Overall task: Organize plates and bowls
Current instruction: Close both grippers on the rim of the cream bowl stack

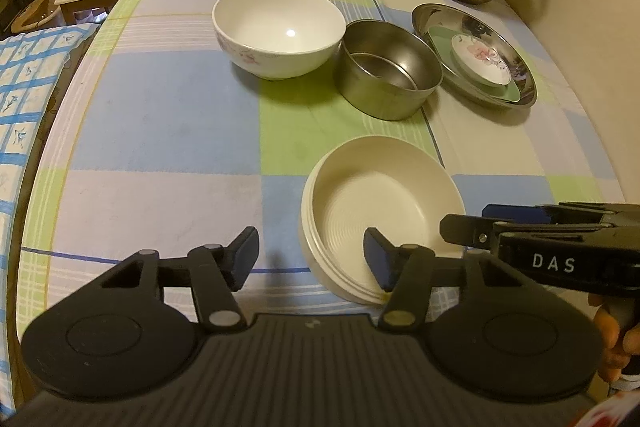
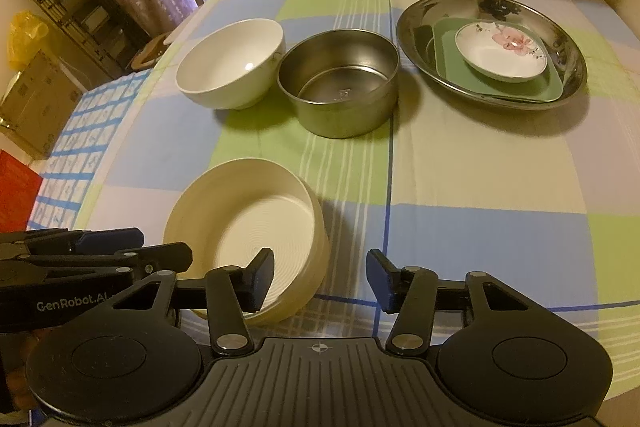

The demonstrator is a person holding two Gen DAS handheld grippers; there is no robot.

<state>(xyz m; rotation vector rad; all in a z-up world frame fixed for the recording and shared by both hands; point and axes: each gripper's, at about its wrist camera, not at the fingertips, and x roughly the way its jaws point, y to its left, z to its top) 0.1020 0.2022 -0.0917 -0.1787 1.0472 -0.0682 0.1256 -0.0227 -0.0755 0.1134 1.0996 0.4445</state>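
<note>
Black ribbed left gripper (image 1: 310,259) and right gripper (image 2: 320,279), jaws parted and empty, straddle a round cream ridged bowl's (image 1: 384,195) rim.

Dim, warm yellowish indoor light falls from above, leaving soft shadows on the table (image 2: 460,163) beneath each dish. A small glare spot sits in the white bowl (image 1: 280,35). Fisheye distortion bends both views' edges, corners darken, and detail is slightly soft and grainy.
</note>
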